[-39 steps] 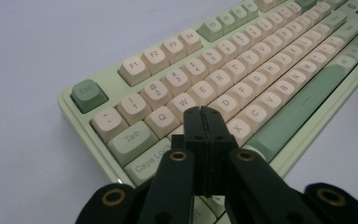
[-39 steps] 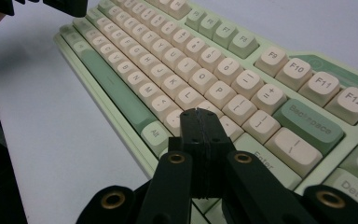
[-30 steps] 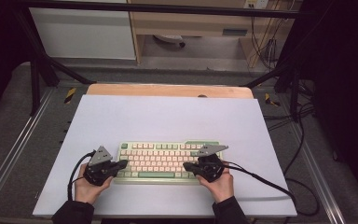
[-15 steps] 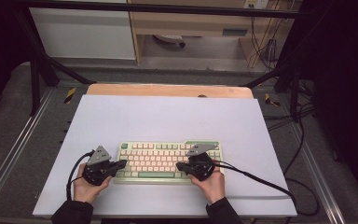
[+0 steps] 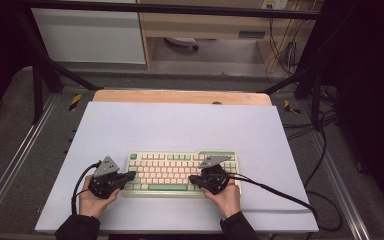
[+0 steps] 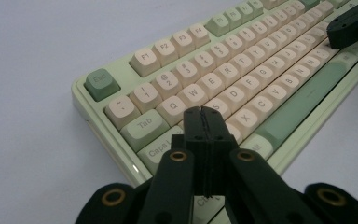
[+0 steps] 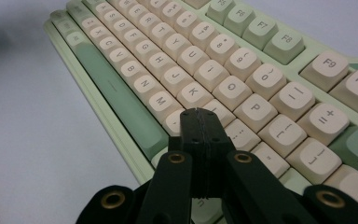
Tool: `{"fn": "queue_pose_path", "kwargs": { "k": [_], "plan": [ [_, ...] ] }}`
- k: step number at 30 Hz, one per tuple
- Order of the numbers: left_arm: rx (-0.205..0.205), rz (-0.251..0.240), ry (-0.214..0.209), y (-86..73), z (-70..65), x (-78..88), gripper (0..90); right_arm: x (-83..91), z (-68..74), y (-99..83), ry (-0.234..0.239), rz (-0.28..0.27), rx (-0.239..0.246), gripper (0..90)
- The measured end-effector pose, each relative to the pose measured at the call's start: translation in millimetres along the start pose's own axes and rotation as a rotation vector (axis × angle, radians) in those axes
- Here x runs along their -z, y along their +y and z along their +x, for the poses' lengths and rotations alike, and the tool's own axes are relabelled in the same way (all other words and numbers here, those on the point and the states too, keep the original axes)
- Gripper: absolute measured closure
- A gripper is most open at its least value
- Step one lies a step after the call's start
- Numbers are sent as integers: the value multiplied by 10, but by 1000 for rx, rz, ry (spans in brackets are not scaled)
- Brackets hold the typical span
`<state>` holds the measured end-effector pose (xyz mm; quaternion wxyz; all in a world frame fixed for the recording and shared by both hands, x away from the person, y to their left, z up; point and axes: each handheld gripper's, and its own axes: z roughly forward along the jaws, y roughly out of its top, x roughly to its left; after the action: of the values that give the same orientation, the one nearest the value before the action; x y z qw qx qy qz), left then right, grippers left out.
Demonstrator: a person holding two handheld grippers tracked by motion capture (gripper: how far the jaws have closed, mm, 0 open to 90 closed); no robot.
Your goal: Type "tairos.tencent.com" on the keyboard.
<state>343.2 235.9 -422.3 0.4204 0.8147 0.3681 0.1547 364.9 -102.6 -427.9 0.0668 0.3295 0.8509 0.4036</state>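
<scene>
A pale green mechanical keyboard with cream keycaps is lying flat on the white table mat, near the person's edge and roughly centred between the two hands.

The left gripper is sitting at the keyboard's left end — its jaws are pressed fully together, holding nothing. In the left gripper view the closed tip is hovering just over the left letter keys, near the A and S row, with Caps Lock and Tab beside it; whether it is touching a keycap cannot be told.

The right gripper is over the keyboard's right half, jaws likewise shut tight with nothing between them. In the right gripper view its tip is pointing at the keys just below K and L — contact is not clear there either. The green space bar is running off to the left of that tip.

Both hands are resting on the mat at the near edge, cables trailing outward.
</scene>
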Motion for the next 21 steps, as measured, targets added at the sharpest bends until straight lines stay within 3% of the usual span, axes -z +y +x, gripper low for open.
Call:
{"fn": "queue_pose_path", "kwargs": {
  "k": [11,21],
  "plan": [
    [-3,1,0,-1,-2,0,898,0,7,-6,3,1,3,900],
    [-6,1,-2,1,-14,3,898,204,-38,16,-13,-35,3,900]
  ]
}}
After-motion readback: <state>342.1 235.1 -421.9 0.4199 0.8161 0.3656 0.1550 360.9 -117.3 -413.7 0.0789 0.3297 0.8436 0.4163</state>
